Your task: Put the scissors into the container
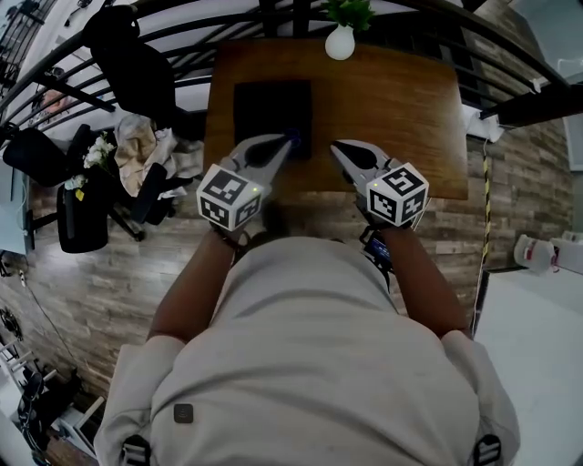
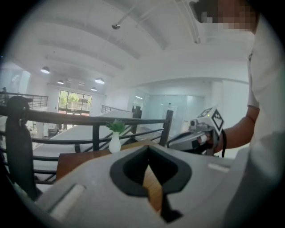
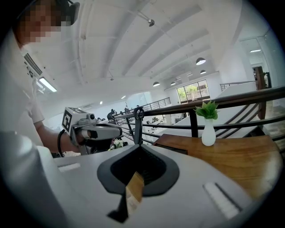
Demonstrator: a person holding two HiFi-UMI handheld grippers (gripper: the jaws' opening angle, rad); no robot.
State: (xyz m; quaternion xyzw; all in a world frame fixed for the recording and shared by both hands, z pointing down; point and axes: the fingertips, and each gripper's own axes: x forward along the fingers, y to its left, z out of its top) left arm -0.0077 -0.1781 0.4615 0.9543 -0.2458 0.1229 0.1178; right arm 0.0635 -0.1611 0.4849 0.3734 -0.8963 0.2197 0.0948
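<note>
The one black container (image 1: 272,109) lies on the left half of the wooden table (image 1: 401,109), and a small blue spot (image 1: 294,139) at its near right corner may be the scissors, but it is too small for me to tell. Your left gripper (image 1: 281,143) points toward that corner and your right gripper (image 1: 339,148) is just beside it, each with its jaws together and nothing between them. Each carries one marker cube (image 1: 228,196) with black-and-white squares, and one white vase (image 1: 340,42) with a green plant (image 1: 351,11) stands at the table's far edge.
</note>
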